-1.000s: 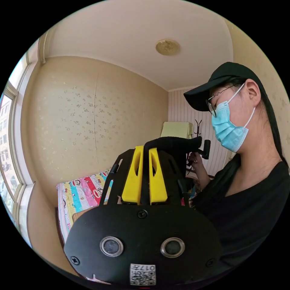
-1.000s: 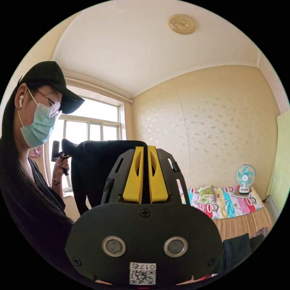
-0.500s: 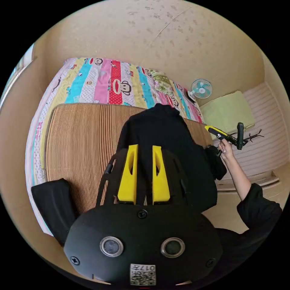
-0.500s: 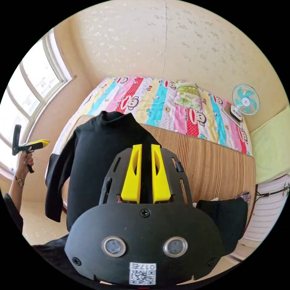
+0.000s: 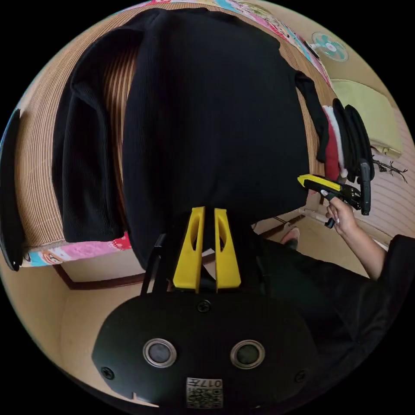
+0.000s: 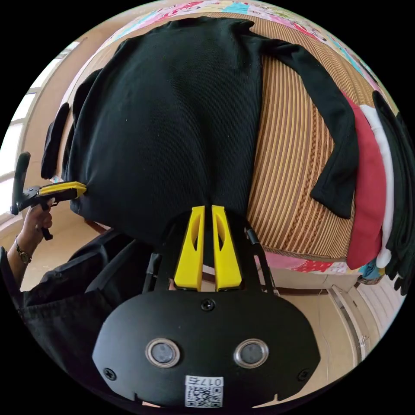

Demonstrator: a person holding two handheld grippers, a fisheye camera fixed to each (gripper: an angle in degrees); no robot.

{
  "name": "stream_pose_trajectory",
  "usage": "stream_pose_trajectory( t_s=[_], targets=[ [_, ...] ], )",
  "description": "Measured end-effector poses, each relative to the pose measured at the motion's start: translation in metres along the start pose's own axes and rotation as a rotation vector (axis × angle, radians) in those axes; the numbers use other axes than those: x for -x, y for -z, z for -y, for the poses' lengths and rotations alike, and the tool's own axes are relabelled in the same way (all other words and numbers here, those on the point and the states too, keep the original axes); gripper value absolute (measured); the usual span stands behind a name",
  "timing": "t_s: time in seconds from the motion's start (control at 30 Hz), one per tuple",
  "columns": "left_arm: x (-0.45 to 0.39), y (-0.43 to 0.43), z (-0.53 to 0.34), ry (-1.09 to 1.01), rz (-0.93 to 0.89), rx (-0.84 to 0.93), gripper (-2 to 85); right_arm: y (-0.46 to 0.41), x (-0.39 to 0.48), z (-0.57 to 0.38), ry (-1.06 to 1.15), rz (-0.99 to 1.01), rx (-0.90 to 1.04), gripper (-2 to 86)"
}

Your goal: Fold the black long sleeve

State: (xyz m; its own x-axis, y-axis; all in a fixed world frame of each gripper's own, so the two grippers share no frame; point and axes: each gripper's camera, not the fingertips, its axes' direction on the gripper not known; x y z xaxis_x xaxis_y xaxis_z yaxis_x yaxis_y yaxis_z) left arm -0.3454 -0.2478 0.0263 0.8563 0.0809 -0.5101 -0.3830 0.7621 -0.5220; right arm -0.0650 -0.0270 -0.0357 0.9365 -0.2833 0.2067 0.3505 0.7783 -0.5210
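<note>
The black long sleeve point(image 6: 173, 116) now lies spread on the bed's striped mat point(image 6: 289, 173), upper frame; left gripper point(image 5: 206, 214) and right gripper point(image 6: 206, 212) fingers clamp its hem

We are looking at a bedroom in a home. A bed is taking up most of both views, its top covered by a ribbed tan woven bamboo mat point(image 6: 294, 173) lying over a bright striped cartoon-print cotton sheet point(image 5: 86, 250) that is peeking out along the edge. A stack of folded red, white and black clothes point(image 6: 380, 181) is sitting at one side of the mat. A small teal desk fan point(image 5: 329, 45) is standing near the cream wall, and pale smooth flooring point(image 6: 333, 328) is showing beside the bed.
</note>
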Motion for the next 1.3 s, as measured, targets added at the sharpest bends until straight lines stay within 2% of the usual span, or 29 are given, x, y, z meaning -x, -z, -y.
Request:
stream_pose_trajectory(
  t_s=[0.03, 0.1, 0.17, 0.23, 0.3, 0.4, 0.5, 0.53, 0.63, 0.7, 0.87, 0.9, 1.0, 1.17, 1.23, 1.3],
  targets=[
    [0.014, 0.013, -0.008, 0.071, -0.002, -0.07, 6.3, 0.0, -0.002, 0.005, -0.002, -0.011, 0.041, 3.2],
    [0.071, 0.06, -0.041, 0.384, -0.001, -0.327, 9.1, 0.001, -0.007, 0.019, -0.024, 0.009, 0.099, 2.9],
    [0.103, 0.075, -0.059, 0.555, 0.066, -0.42, 11.4, -0.002, -0.013, 0.035, -0.068, 0.043, 0.149, 2.7],
    [0.124, 0.063, -0.056, 0.565, 0.13, -0.39, 12.5, -0.007, -0.02, 0.047, -0.099, 0.061, 0.179, 2.3],
    [0.136, 0.022, -0.04, 0.423, 0.16, -0.209, 9.7, -0.008, -0.023, 0.051, -0.094, 0.074, 0.183, 2.1],
    [0.127, 0.042, -0.05, 0.245, 0.278, -0.166, 3.9, -0.007, -0.028, 0.052, -0.086, 0.094, 0.178, 1.8],
    [0.152, 0.092, -0.112, 0.407, 0.383, -0.37, 3.6, -0.009, -0.034, 0.055, -0.071, 0.11, 0.183, 1.6],
    [0.162, 0.097, -0.126, 0.463, 0.384, -0.39, 3.9, -0.01, -0.037, 0.057, -0.07, 0.119, 0.192, 1.6],
    [0.223, 0.093, -0.196, 0.716, 0.191, -0.479, 6.6, -0.014, -0.046, 0.06, -0.104, 0.152, 0.212, 1.4],
    [0.259, 0.064, -0.255, 0.879, -0.046, -0.647, 8.6, -0.016, -0.05, 0.059, -0.117, 0.161, 0.215, 1.3],
    [0.285, -0.024, -0.342, 1.238, -0.413, -0.845, 16.3, -0.017, -0.051, 0.048, -0.081, 0.144, 0.177, 1.3],
    [0.288, -0.046, -0.352, 1.254, -0.518, -0.887, 16.5, -0.017, -0.053, 0.044, -0.081, 0.146, 0.163, 1.3],
    [0.29, -0.079, -0.363, 1.21, -0.675, -1.022, 14.6, -0.019, -0.061, 0.033, -0.104, 0.173, 0.135, 1.3],
    [0.271, -0.052, -0.378, 1.225, -0.577, -1.088, 4.4, -0.026, -0.082, 0.016, -0.178, 0.271, 0.111, 1.2],
    [0.25, -0.013, -0.379, 1.14, -0.534, -1.144, 3.9, -0.029, -0.09, 0.009, -0.197, 0.31, 0.106, 1.2],
    [0.211, 0.054, -0.367, 0.939, -0.413, -1.256, 3.7, -0.031, -0.094, 0.004, -0.22, 0.324, 0.111, 1.1]
  ],
)
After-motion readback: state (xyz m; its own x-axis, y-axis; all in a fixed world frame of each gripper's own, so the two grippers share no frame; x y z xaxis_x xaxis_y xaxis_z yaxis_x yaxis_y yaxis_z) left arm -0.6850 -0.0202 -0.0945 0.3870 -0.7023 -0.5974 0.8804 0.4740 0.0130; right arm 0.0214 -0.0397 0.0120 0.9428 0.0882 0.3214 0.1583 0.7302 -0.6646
